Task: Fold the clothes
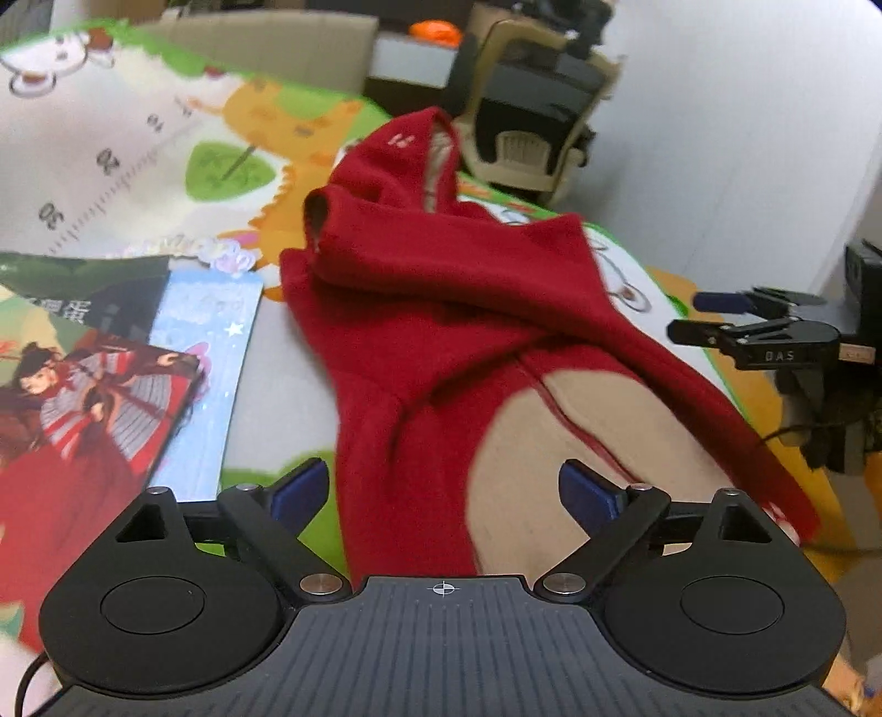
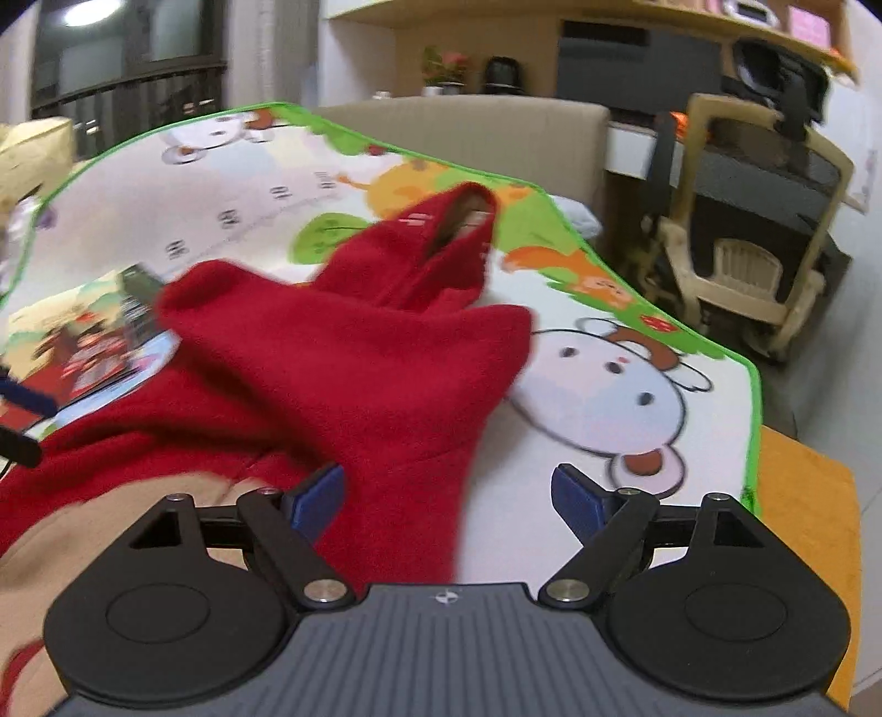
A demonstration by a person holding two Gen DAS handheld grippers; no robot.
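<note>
We hold both tongs released; the left tongs [image 1: 444, 491] straddle the red garment [image 1: 441, 309]. The right tongs [image 2: 447, 493] hover at its edge; books [image 1: 82, 397] lie left of the left tongs.

A pale, plain wall [image 1: 744, 138] rises on the right side of the room. Against it stands a beige-framed office chair [image 2: 755, 231] with a dark mesh back, pushed near a white-edged desk [image 2: 634, 149]. A tan upholstered headboard or sofa back [image 2: 468, 121] runs behind the cartoon-printed play mat [image 2: 606, 375]. Farther off, a small potted plant with red flowers [image 2: 446, 66] sits beside a dark jar. A wooden shelf [image 2: 744, 27] runs high overhead. At the far left, a dark window [image 2: 127, 49] reflects a ceiling light.
</note>
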